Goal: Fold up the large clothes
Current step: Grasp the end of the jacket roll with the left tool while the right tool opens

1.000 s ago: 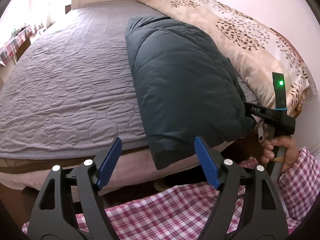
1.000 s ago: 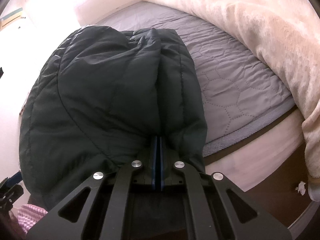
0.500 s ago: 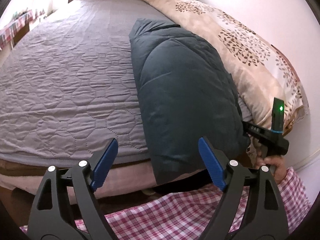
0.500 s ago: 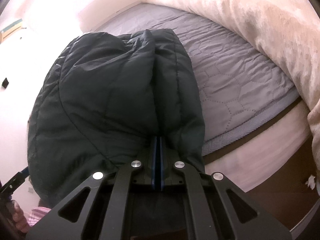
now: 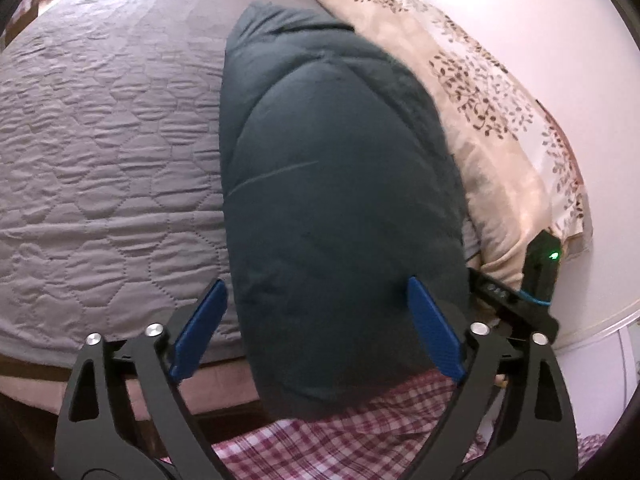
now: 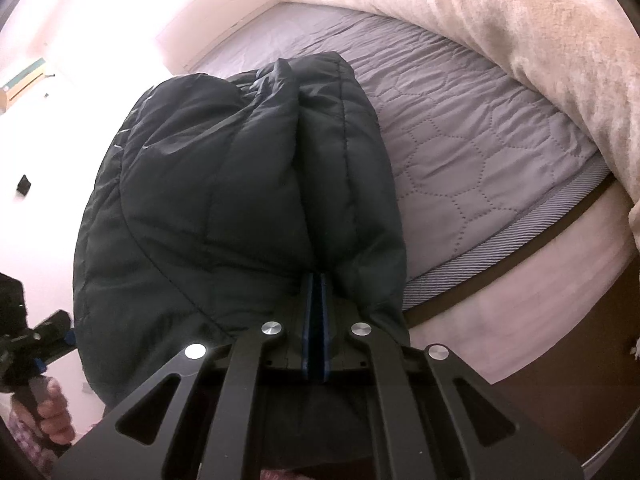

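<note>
Right tongs (image 6: pixel 316 312) clenched on dark padded quilted jacket (image 6: pixel 240 208) at frame centre; left tongs (image 5: pixel 316 328) just spread wide, released, jacket hem between.

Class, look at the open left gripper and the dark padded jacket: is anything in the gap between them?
Nothing visible. The left gripper, jaws wide, faces the jacket directly; the right gripper pinches its other edge.

Both grippers are black frames with silver screws and blue fingers (image 5: pixel 434 326); the clothing (image 5: pixel 320 452) is red-and-white checked.
</note>
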Demonstrator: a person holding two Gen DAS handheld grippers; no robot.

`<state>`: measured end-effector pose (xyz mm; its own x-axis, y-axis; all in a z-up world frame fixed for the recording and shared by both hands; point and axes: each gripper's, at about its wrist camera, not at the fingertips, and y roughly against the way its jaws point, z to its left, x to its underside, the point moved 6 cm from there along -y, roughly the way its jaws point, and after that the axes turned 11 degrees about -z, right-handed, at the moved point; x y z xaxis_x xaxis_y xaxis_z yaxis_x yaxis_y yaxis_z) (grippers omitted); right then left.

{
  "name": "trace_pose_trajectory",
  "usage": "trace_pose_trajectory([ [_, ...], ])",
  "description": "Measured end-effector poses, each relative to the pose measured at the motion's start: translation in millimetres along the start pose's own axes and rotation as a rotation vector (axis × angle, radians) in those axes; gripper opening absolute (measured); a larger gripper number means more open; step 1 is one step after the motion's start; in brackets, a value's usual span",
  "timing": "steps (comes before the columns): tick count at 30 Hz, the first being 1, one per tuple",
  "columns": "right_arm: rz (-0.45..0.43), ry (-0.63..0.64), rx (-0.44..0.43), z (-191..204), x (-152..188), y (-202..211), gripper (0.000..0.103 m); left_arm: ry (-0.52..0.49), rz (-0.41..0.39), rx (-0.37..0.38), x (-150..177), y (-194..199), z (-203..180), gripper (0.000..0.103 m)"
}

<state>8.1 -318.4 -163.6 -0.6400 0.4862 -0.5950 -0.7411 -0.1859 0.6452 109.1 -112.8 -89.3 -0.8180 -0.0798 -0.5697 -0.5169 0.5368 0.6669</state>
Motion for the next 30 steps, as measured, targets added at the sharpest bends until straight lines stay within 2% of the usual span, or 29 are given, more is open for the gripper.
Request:
trace_pose_trajectory([
  [2, 0.002, -0.005, -0.005, -2.5, -0.8, -0.2, 0.004, 0.021, 0.004, 0.001, 3.1, -5.8, 4.5, 0.099],
  [7, 0.025, -0.034, -0.026, -7.1, -2.2, -1.1, 0.005, 0.074, 0.040, 0.028, 10.2, -15.0, 10.8, 0.099],
  [10, 0.041, -0.095, -0.064, -13.2, -5.0, -1.1, 0.007, 0.049, 0.046, 0.060, 10.6, -17.4, 3.6, 0.088],
  [14, 0.070, -0.173, -0.106, -23.9, -12.1, 2.3, 0.012, 0.018, 0.033, 0.042, 9.9, -16.9, 0.1, 0.076],
  [16, 0.071, -0.176, -0.111, -25.0, -17.0, 8.7, 0.016, 0.007, 0.028, 0.028, 9.8, -16.8, 0.3, 0.074],
  [17, 0.065, -0.172, -0.114, -25.3, -20.2, 12.8, 0.024, 0.002, 0.025, 0.024, 9.6, -16.7, 0.2, 0.074],
  [19, 0.030, -0.160, -0.128, -24.2, -29.7, 25.3, 0.054, -0.008, 0.023, 0.014, 9.3, -17.0, -0.5, 0.074],
  [20, -0.002, -0.152, -0.138, -24.6, -38.4, 33.2, 0.075, -0.008, 0.024, 0.011, 8.5, -17.2, -0.5, 0.074],
  [21, -0.027, -0.142, -0.136, -25.2, -45.3, 37.8, 0.080, -0.008, 0.025, 0.010, 8.0, -17.5, -0.2, 0.074],
  [24, -0.047, -0.112, -0.138, -28.5, -66.0, 37.6, 0.083, -0.009, 0.025, 0.006, 8.3, -17.1, 1.1, 0.075],
  [30, 0.067, -0.141, -0.177, -26.3, -66.2, -7.8, 0.087, -0.033, 0.020, -0.022, 7.6, -18.2, -1.9, 0.077],
])
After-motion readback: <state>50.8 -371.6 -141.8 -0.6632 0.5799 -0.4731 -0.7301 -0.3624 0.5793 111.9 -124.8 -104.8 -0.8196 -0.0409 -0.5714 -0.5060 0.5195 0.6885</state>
